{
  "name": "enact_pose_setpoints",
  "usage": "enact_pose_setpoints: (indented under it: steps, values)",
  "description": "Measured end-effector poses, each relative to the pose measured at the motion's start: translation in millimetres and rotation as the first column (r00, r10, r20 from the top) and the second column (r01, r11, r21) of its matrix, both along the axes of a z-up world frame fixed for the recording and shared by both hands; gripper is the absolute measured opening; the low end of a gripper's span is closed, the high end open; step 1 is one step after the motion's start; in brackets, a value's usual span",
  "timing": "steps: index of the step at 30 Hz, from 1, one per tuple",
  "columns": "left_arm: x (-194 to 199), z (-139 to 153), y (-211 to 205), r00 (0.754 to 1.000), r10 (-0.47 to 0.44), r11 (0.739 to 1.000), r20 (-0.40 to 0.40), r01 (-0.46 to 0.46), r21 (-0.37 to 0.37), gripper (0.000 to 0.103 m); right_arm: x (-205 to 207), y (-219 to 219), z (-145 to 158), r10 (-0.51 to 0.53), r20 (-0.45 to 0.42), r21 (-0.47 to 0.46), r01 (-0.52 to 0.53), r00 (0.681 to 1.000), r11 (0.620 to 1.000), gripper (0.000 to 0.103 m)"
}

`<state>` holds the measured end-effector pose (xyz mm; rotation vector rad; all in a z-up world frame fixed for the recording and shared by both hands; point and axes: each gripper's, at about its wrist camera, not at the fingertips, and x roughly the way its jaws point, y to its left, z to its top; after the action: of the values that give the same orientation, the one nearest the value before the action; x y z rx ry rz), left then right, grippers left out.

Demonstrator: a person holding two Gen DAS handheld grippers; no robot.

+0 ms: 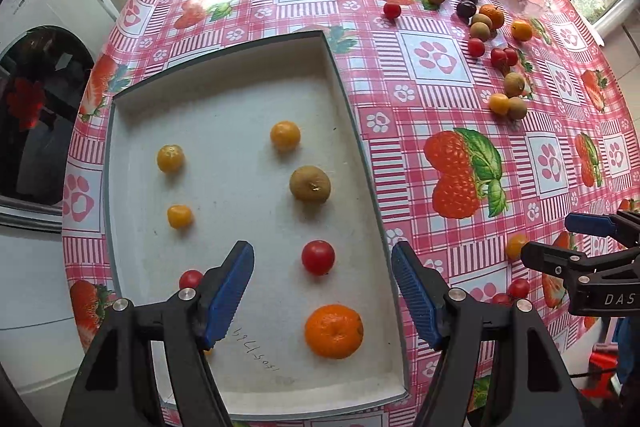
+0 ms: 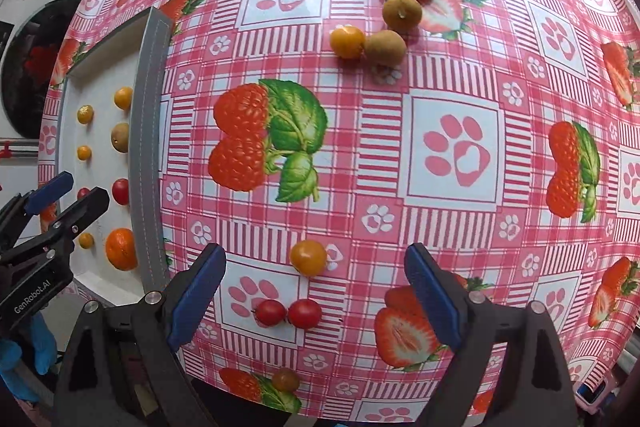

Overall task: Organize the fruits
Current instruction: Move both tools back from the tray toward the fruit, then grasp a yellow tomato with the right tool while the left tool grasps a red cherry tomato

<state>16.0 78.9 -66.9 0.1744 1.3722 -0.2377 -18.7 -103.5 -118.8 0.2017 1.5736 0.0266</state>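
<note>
Right claw above cherry tomatoes

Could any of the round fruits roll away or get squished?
Yes, maybe. A small tomato sits right at the table's near edge, so a nudge might send it off. Two red tomatoes touch each other just ahead of the open right gripper, so grabbing one may knock the other rolling. Fruits in the tray lie loose, like the mandarin, and a drop from the open left gripper could bump them.
</note>
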Motion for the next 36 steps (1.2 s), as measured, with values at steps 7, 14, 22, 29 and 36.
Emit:
enact_pose_setpoints:
  steps: [7, 14, 22, 29, 36]
  values:
    - [-13, 2, -43, 0.994, -0.106, 0.994, -0.009, 0.105, -0.035, 0.072, -33, -21, -6, 0.002, -0.023, -0.030, -0.003, 1.000, 1.000, 0.093]
    - [-51, -4, -78, 0.971, -0.236, 0.971, -0.029, 0.235, -0.045, 0.072, -45, -19, -5, 0.073, -0.003, -0.041, -0.074, 0.997, 0.996, 0.093]
    - [-80, -25, -78, 0.982, -0.176, 0.983, -0.062, 0.172, -0.071, 0.072, -17, -25, -6, 0.048, 0.020, 0.033, -0.049, 0.999, 0.998, 0.081]
    - [-84, -31, -72, 0.991, -0.117, 0.991, -0.072, 0.112, -0.076, 0.072, -2, 2, -16, 0.135, 0.018, 0.058, -0.136, 0.991, 0.989, 0.056]
    - [-79, -35, -75, 0.993, -0.086, 0.994, -0.078, 0.080, -0.079, 0.072, 4, 22, -18, 0.218, 0.037, 0.009, -0.218, 0.975, 0.976, 0.024]
